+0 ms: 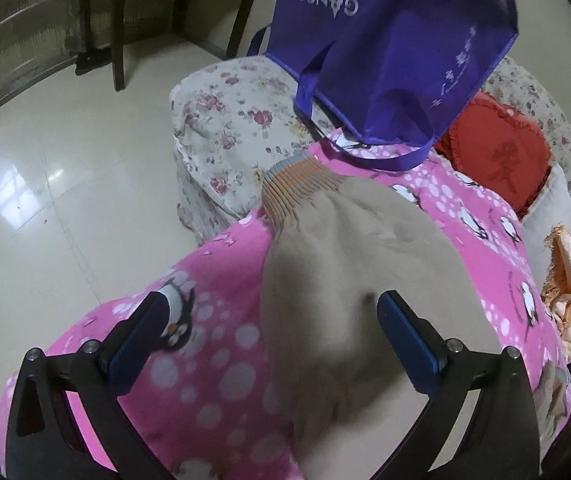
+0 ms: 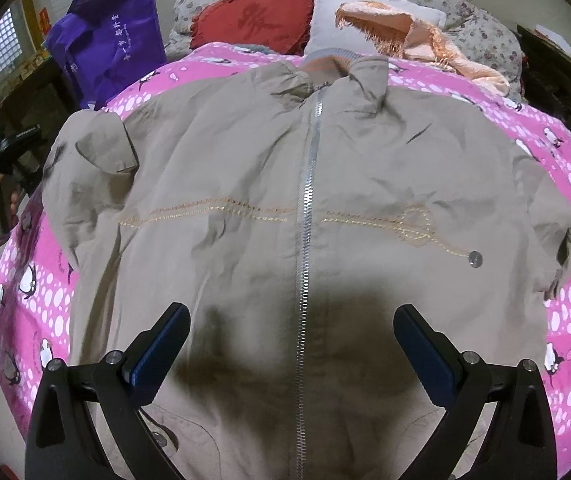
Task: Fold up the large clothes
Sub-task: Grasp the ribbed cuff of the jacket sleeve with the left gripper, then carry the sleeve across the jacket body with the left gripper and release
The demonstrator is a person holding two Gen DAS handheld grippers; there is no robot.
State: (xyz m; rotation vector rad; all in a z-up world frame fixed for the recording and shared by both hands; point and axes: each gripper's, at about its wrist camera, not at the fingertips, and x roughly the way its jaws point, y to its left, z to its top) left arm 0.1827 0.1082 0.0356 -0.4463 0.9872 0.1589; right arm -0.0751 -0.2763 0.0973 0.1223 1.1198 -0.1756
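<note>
A large beige zip-up jacket (image 2: 245, 184) lies face up and spread out on a pink penguin-print blanket (image 2: 45, 300), collar at the far end. My right gripper (image 2: 291, 320) is open and empty above the lower front of the jacket, its jaws either side of the zipper (image 2: 305, 240). My left gripper (image 1: 273, 304) is open and empty above the jacket's sleeve (image 1: 345, 248), which ends in a grey and orange ribbed cuff (image 1: 293, 180) on the blanket (image 1: 213, 320). The left gripper also shows in the right wrist view (image 2: 5, 152), beside the left sleeve.
A purple tote bag (image 1: 397, 40) stands at the blanket's far end, seen also in the right wrist view (image 2: 109, 40). A red cushion (image 2: 257, 12), white pillow (image 2: 365, 0) and peach cloth (image 2: 425, 44) lie beyond the collar. A tiled floor (image 1: 65, 160) lies left of the floral-covered seat (image 1: 225, 128).
</note>
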